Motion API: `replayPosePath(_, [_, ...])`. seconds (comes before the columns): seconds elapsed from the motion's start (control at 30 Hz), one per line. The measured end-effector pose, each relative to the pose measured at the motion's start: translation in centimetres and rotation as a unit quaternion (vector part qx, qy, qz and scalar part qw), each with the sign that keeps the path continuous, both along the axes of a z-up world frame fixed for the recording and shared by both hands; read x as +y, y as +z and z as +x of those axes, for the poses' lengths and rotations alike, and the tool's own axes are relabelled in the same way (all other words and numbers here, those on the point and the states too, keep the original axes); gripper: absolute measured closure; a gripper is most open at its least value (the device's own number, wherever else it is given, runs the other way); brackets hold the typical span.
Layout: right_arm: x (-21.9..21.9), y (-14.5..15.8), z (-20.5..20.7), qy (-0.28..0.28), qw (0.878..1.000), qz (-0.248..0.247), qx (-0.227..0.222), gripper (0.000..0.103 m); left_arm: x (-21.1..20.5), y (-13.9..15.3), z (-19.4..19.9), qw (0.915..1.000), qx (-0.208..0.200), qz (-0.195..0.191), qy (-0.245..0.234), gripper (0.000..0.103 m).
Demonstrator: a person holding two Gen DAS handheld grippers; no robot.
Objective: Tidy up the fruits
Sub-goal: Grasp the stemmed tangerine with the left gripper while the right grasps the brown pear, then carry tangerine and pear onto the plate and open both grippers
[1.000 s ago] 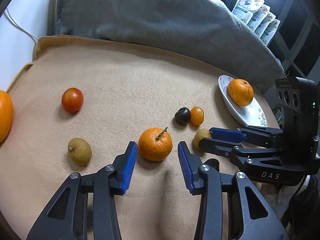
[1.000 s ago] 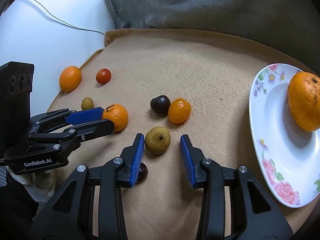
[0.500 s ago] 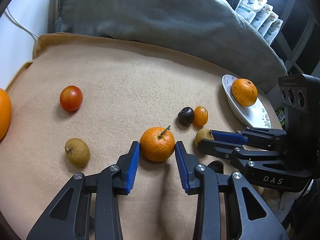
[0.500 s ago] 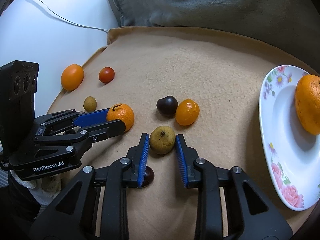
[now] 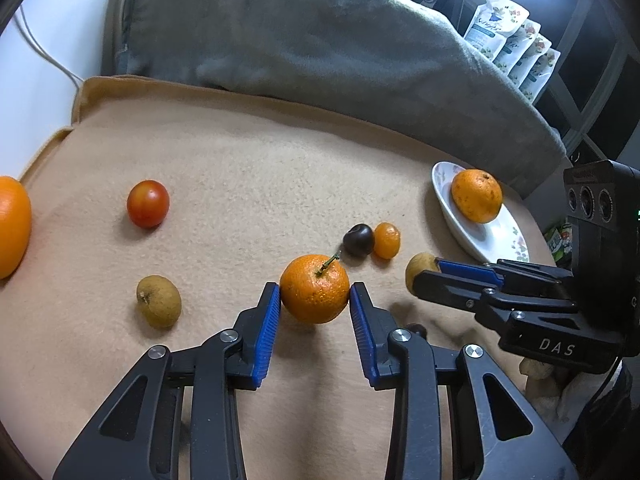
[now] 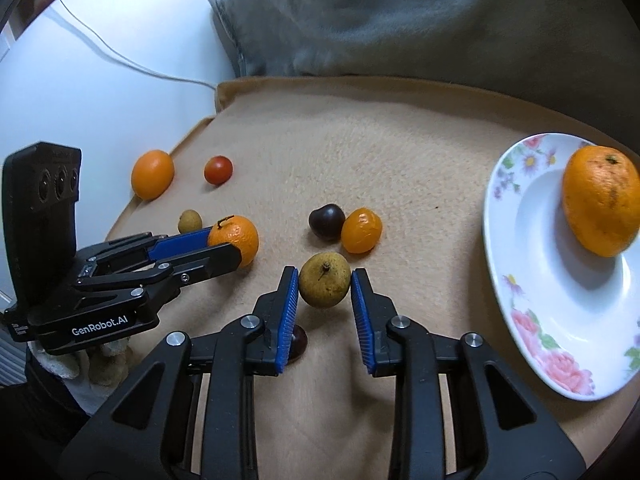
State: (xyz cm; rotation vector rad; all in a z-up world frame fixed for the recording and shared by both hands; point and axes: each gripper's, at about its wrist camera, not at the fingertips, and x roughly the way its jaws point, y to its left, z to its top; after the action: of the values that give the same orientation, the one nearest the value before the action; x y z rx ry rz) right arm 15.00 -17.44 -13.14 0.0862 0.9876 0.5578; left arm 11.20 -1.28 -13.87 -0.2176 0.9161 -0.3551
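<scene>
My left gripper (image 5: 315, 300) is shut on a stemmed mandarin (image 5: 315, 289), its blue pads touching both sides, on the tan blanket (image 5: 248, 184). My right gripper (image 6: 325, 286) is shut on a small yellow-brown pear-like fruit (image 6: 325, 285). Each gripper shows in the other's view, the right (image 5: 436, 276) and the left (image 6: 224, 246). A flowered white plate (image 6: 532, 292) at the right holds a large orange (image 6: 600, 206). A dark plum (image 6: 326, 221) and a small orange kumquat-like fruit (image 6: 361, 230) lie side by side between the grippers and the plate.
At the left lie a red tomato (image 5: 147, 203), a brown fruit (image 5: 159, 301) and a big orange (image 5: 12, 226). A dark fruit (image 6: 298, 344) sits under my right gripper's left finger. A grey cushion (image 5: 320, 40) bounds the back; a white wall and cable (image 6: 120, 56) are at the left.
Both grippers have moved forward and closed: the left jaws onto the stemmed mandarin, the right jaws onto the yellow-brown fruit. The other fruits have not moved.
</scene>
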Motion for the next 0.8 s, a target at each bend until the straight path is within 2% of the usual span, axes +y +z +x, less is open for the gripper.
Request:
replayPosePath(0.23, [-3.1,2.5,-2.5,-0.03,0.999,-0.002,-0.04,0.075,-1.4,1.5,-0.5,0.9996,-0.019,-0.014,-0.014,0.069])
replayPosePath(0.4, [-6.5,3.8,-4.1,-0.072,0.995,-0.006,-0.063,0.075,-3.1,2.4,-0.6,0.9988,-0.03,-0.021,-0.031,0.069])
replayPosePath(0.8, [-11.7,4.8,-5.7,-0.128,0.988,-0.024,-0.083,0.075,-7.0,3.6,-0.6,0.9962,-0.044,-0.029,-0.069,0.069])
